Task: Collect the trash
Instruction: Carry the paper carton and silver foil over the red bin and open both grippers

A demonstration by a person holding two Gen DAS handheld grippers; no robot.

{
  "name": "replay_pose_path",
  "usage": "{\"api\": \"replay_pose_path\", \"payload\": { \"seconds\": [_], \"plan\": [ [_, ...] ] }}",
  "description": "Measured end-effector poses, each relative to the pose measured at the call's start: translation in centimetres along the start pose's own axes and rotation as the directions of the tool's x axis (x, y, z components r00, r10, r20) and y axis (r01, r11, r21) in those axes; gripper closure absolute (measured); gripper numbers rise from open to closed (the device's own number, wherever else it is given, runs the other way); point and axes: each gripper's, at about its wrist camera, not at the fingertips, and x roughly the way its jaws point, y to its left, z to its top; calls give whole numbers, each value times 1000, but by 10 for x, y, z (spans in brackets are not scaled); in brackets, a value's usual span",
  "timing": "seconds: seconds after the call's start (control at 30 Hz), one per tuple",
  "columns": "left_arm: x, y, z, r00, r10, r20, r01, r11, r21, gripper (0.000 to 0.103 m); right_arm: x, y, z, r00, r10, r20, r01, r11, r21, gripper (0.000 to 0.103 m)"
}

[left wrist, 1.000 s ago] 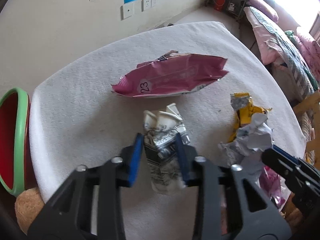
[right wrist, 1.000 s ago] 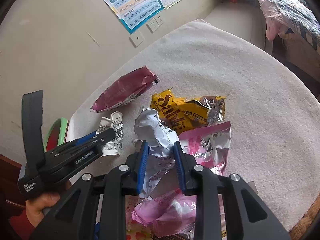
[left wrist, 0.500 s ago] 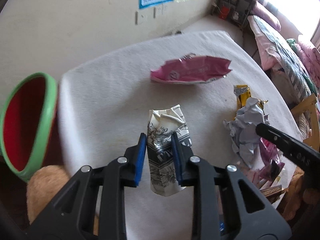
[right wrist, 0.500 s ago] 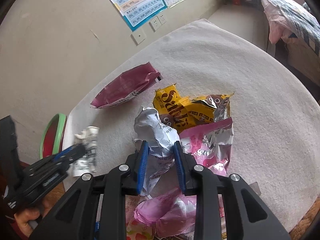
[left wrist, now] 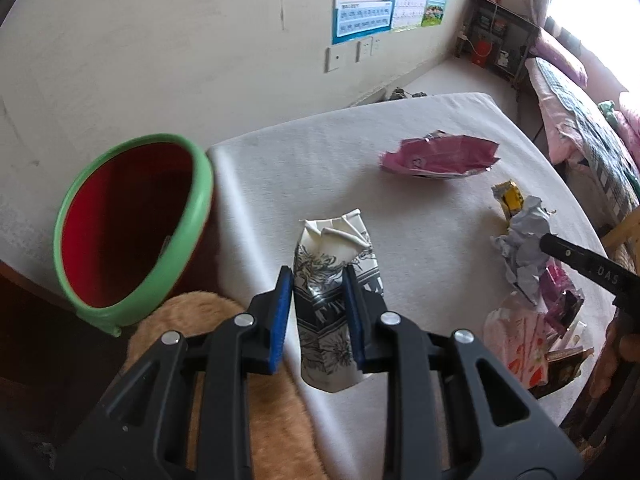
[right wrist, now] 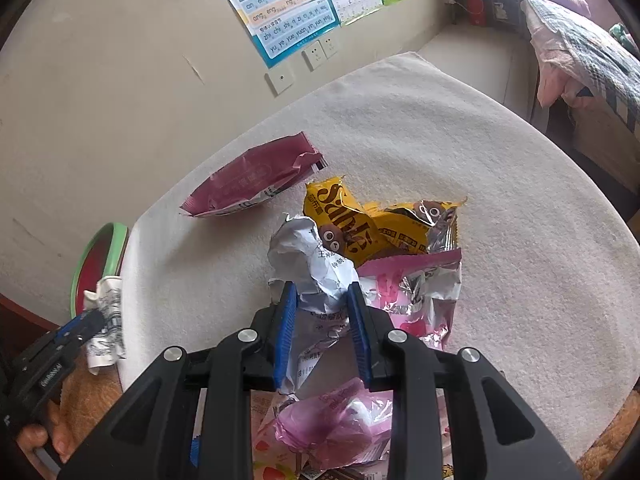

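The left gripper [left wrist: 316,300] is clamped tight on a crushed white carton [left wrist: 334,304] with black flower print, its blue pads pressing both sides, and the carton hangs clear above the near left corner of the desk [left wrist: 304,168]. Just off that corner sits the bin [left wrist: 132,224], red inside with a green rim, mouth tilted towards the camera, and the carton is near it but not over the opening. Over on the other side, the right gripper [right wrist: 322,328] is closed on a crumpled wad of silvery white paper [right wrist: 308,260], the wad bulging up between the pads. That wad sits on top of a heap: a yellow snack bag [right wrist: 352,224] right behind it, a pink and silver foil bag [right wrist: 412,284] touching it on the right, and a bunched pink plastic bag [right wrist: 332,424] closer to the camera. A dark pink wrapper [right wrist: 256,176] lies flat by itself, apart from the heap, nearer the wall. In the right wrist view the carton shows at the far left edge of the desk, beside the bin's rim, with a hand [right wrist: 44,432] below it on the left gripper's handle.
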Motion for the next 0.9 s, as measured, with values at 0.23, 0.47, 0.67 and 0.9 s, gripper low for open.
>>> {"api": "replay_pose_path", "payload": {
  "seconds": [0.23,0.47,0.67,0.9],
  "plan": [
    [-18,10,-2,999,-15,39,15,1000,3,78,-19,11,2,999,-7,36,8,1000,-19,77],
    [-18,12,-4,998,-36,42,36,999,10,78,-55,30,5,991,19,131,-16,1000,-19,77],
    [-18,19,-5,998,-44,40,44,999,0,78,-64,40,0,990,36,139,-33,999,-22,77],
    [-22,28,-6,998,-40,50,40,999,-10,78,-65,55,-4,990,46,135,-41,998,-38,77]
  ]
}}
